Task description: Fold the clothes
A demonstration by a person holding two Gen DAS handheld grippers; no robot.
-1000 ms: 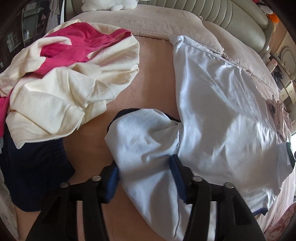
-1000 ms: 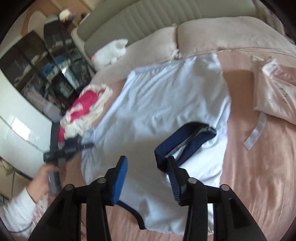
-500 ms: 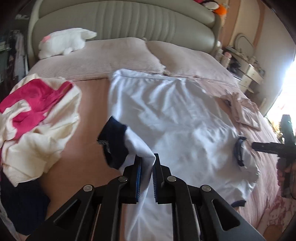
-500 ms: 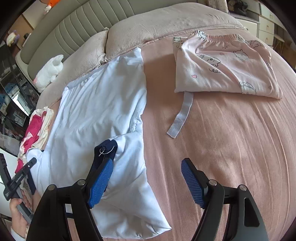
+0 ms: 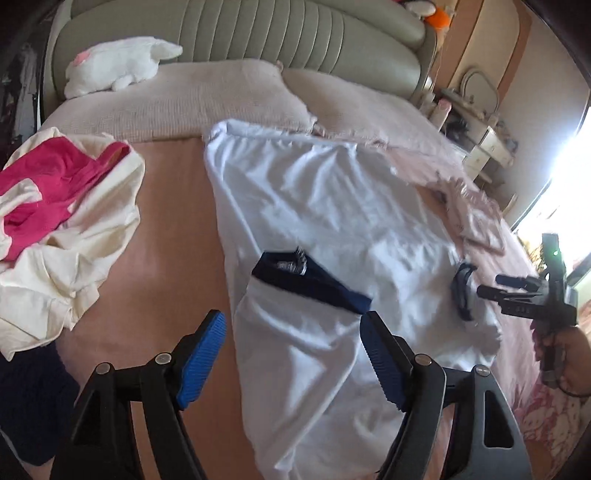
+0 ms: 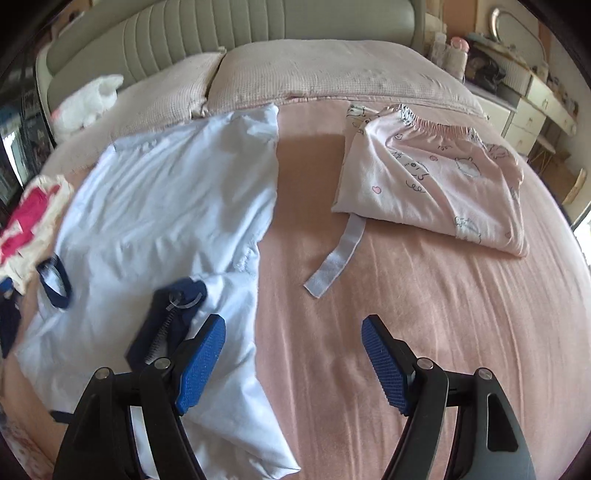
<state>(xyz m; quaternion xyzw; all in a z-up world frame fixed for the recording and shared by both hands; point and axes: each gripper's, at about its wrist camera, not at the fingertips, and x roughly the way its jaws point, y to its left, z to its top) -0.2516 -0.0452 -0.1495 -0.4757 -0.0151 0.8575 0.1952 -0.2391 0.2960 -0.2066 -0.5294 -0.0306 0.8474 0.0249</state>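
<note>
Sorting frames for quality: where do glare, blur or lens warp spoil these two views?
Left wrist view: the window at the right edge is blown out to white, and the right gripper beside it is smeared. Right wrist view: light is even, but the pile of clothes at the left edge is blurred. Both views bend the headboard into a curve.

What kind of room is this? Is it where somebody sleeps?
Most likely a bedroom. There is a wide bed with a padded headboard and pillows, a white plush toy beside them, and a dresser against the wall.
</note>
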